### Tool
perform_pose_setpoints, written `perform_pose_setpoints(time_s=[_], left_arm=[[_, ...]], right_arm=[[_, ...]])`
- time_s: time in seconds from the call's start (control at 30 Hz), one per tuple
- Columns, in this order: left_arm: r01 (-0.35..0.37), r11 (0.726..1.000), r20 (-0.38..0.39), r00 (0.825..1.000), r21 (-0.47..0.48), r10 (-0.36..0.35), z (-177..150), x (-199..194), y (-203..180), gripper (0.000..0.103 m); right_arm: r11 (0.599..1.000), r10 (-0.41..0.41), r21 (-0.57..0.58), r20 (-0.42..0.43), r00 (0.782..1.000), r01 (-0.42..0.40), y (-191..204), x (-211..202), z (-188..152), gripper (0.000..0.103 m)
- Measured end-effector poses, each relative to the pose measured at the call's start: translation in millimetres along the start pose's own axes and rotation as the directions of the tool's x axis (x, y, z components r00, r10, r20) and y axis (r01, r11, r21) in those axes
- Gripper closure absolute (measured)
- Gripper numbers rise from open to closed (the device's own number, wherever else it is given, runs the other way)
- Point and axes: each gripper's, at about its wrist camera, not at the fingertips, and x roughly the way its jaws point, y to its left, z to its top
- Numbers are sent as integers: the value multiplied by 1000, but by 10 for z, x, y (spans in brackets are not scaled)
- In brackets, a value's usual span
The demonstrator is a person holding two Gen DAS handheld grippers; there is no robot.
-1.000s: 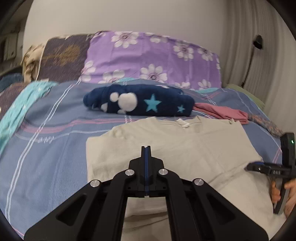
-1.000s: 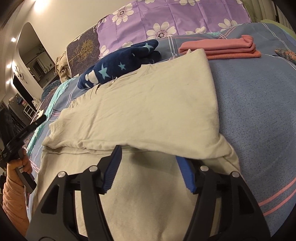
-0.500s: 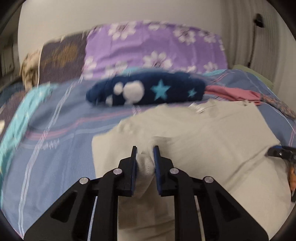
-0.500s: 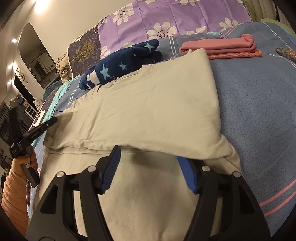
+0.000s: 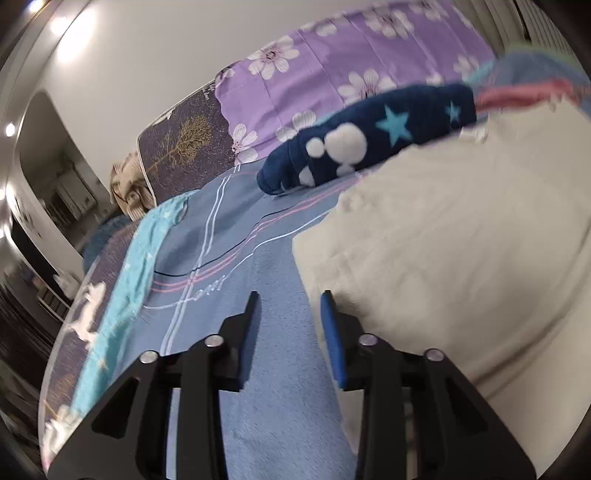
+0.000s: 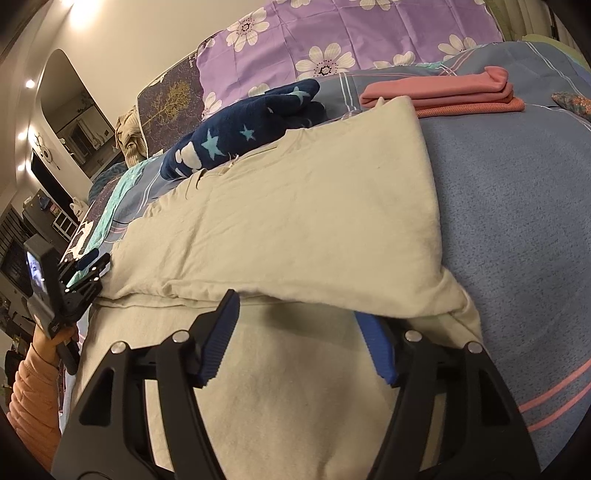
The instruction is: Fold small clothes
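The cream shirt [image 5: 461, 229] is seen just right of the opening, empty left tongs [image 5: 290, 325]; the right tongs [image 6: 295, 332], wide, are held at its folded edge.

Bed with blue striped cover [image 6: 517, 221] carries: folded cream cotton shirt [image 6: 295, 206], navy star-patterned fleece bundle [image 6: 236, 136], stacked pink folded garments [image 6: 454, 92].

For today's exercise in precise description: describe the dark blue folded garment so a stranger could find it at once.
Start at the purple flowered pillow at the head of the bed. Just in front of it, past the far edge of the cream shirt, lies the navy fleece bundle. Only it bears light blue stars and white blobs; the neighbouring pink stack is plain.
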Motion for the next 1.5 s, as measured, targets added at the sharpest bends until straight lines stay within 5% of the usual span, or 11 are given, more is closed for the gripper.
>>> perform_pose_setpoints(time_s=[0.13, 0.27, 0.33, 0.5, 0.57, 0.7, 0.83, 0.93, 1.07, 1.2, 1.5], left_arm=[[157, 984, 58, 987, -81, -152, 73, -239, 29, 66], [349, 927, 43, 937, -135, -347, 58, -202, -142, 66], [339, 938, -89, 935, -68, -344, -18, 3, -407, 63], [290, 955, -95, 951, -67, -295, -14, 44, -464, 51], [305, 948, -96, 945, -88, -313, -23, 70, -431, 51], [334, 934, -98, 933, -127, -347, -37, 132, -375, 50], [314, 942, -96, 941, -116, -325, -20, 66, -380, 47], [280, 955, -96, 952, -103, -289, -30, 35, -405, 41], [274, 955, -98, 953, -108, -285, -31, 41, -382, 39], [286, 950, -97, 950, -125, -298, -38, 54, -345, 38], [252, 963, -95, 961, -96, -261, -36, 27, -395, 37]], right_arm=[[1000, -4, -4, 0, 1000, 4, 11, 5, -3, 36], [1000, -3, -3, 0, 1000, 3, 15, 6, -2, 36], [1000, -6, -5, -2, 1000, 6, 15, 5, -1, 36], [986, -108, -135, -63, 992, 99, 206, -142, -87, 36], [991, -43, -128, -84, 996, 32, 226, -286, -116, 38], [997, 7, -73, -25, 1000, -9, 191, -479, 69, 70], [998, -58, -37, 20, 998, 58, 73, -356, 310, 72], [985, -171, -7, -100, 980, 171, -171, 19, 218, 76], [994, -65, 83, -77, 995, 72, -339, -168, 402, 76], [974, -106, 199, -6, 994, 105, -655, -322, 965, 66], [913, 16, 401, -211, 977, 72, -1084, 668, 1693, 44]])
